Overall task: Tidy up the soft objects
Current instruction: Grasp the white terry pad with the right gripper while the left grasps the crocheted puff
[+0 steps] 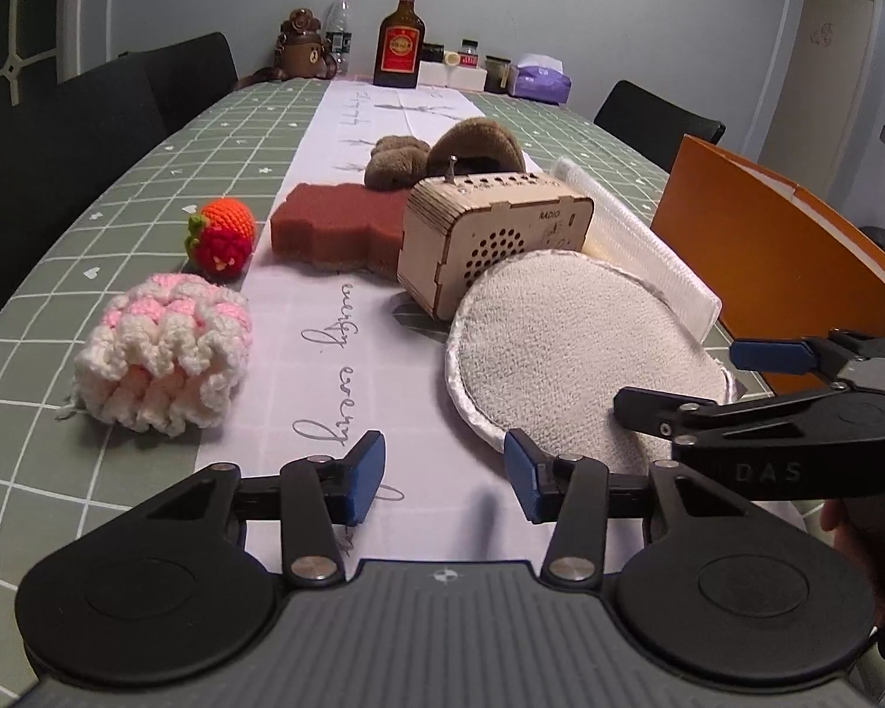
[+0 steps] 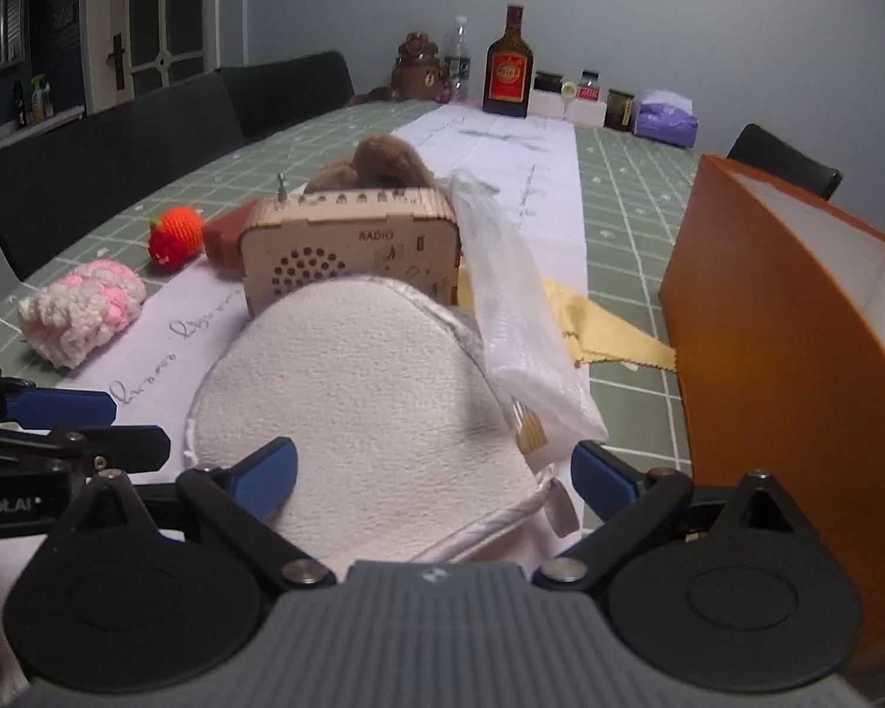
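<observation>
The left hand-held gripper (image 1: 442,475) hovers low over the table (image 1: 147,135) with its blue-padded jaws spread wide and nothing between them; below lies the pale lettered runner (image 1: 324,330). The right hand-held gripper (image 2: 433,475) is likewise wide open and holds nothing, its jaws straddling the near edge of the round white terry pad (image 2: 360,401), which leans against the front of the wooden radio (image 2: 348,248).

Left of the runner sit the pink-and-white crocheted puff (image 1: 165,354) near and the crocheted strawberry (image 1: 221,239) just beyond it. The brown sponge (image 1: 336,221) lies on the runner, just left of the radio, with the brown plush toy (image 1: 448,153) behind them, farther off. A white mesh sleeve (image 2: 513,307) runs along the right of the radio and pad, lying over a yellow cloth (image 2: 607,324). The orange bin (image 2: 796,354) stands at the right edge, its wall touching the cloth's far corner. Bottles, jars and a tissue pack line the far end of the table.
</observation>
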Demonstrator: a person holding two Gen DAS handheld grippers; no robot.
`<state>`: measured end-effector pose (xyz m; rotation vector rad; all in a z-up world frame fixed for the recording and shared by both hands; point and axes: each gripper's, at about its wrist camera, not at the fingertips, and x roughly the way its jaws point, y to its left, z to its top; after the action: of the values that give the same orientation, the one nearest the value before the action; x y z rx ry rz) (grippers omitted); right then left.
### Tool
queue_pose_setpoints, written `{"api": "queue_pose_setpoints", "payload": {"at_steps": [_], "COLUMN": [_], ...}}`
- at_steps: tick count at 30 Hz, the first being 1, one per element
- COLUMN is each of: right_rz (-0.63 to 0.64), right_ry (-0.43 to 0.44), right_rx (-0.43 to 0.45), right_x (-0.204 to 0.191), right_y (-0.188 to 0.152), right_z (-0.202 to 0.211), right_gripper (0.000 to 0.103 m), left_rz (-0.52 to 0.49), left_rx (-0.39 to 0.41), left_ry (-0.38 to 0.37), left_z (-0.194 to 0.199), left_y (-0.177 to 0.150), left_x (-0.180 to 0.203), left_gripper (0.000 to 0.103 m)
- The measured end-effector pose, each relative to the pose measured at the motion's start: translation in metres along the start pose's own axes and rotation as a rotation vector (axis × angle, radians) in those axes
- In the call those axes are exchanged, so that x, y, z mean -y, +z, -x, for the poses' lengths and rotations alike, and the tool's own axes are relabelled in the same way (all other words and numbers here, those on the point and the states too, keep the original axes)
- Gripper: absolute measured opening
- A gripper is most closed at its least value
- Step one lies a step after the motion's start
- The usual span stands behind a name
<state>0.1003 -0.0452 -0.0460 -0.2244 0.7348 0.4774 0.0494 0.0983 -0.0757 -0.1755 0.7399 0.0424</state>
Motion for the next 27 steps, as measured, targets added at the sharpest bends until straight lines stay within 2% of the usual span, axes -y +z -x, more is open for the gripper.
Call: {"api": "queue_pose_setpoints", "payload": {"at_steps": [3, 6, 8, 9, 11, 13, 14, 19, 25, 27], "right_rz": [-0.041, -0.041, -0.034, -0.031, -0.011, 0.015, 0.026, 0.053, 0.039, 0.043], "right_ry": [0.051, 0.061, 0.09, 0.093, 0.102, 0.124, 0.141, 0.233, 0.209, 0.189], "right_rx": [-0.023, -0.027, -0.034, -0.03, -0.024, -0.02, -0.017, -0.016, 0.033, 0.065], "right_x": [0.005, 0.0, -0.005, -0.008, -0.014, -0.021, -0.024, -0.033, -0.027, -0.023], "right_y": [-0.001, -0.003, -0.004, -0.004, -0.006, -0.009, -0.011, -0.016, -0.012, -0.008], "right_z": [-0.005, -0.002, 0.001, 0.004, 0.01, 0.014, 0.016, 0.022, 0.041, 0.051], "right_gripper": [0.089, 0.075, 0.058, 0.055, 0.04, 0.034, 0.025, 0.016, 0.015, 0.015], "left_rz": [0.006, 0.006, 0.011, 0.019, 0.042, 0.076, 0.086, 0.088, 0.07, 0.044], "left_rx": [-0.017, -0.018, -0.019, -0.021, -0.024, -0.024, -0.023, -0.017, -0.004, 0.022], "left_ry": [-0.009, -0.01, -0.017, -0.022, -0.037, -0.06, -0.065, -0.057, -0.028, 0.003], "left_z": [-0.003, -0.004, -0.004, -0.004, -0.001, 0.003, 0.005, 0.014, 0.023, 0.028], "left_y": [-0.001, -0.002, -0.001, -0.001, -0.001, 0.0, 0.0, -0.001, -0.003, -0.002], "left_x": [-0.001, -0.002, -0.002, -0.002, -0.004, -0.007, -0.008, -0.004, -0.001, -0.001], "left_gripper": [0.055, 0.055, 0.055, 0.055, 0.055, 0.055, 0.055, 0.058, 0.061, 0.061]}}
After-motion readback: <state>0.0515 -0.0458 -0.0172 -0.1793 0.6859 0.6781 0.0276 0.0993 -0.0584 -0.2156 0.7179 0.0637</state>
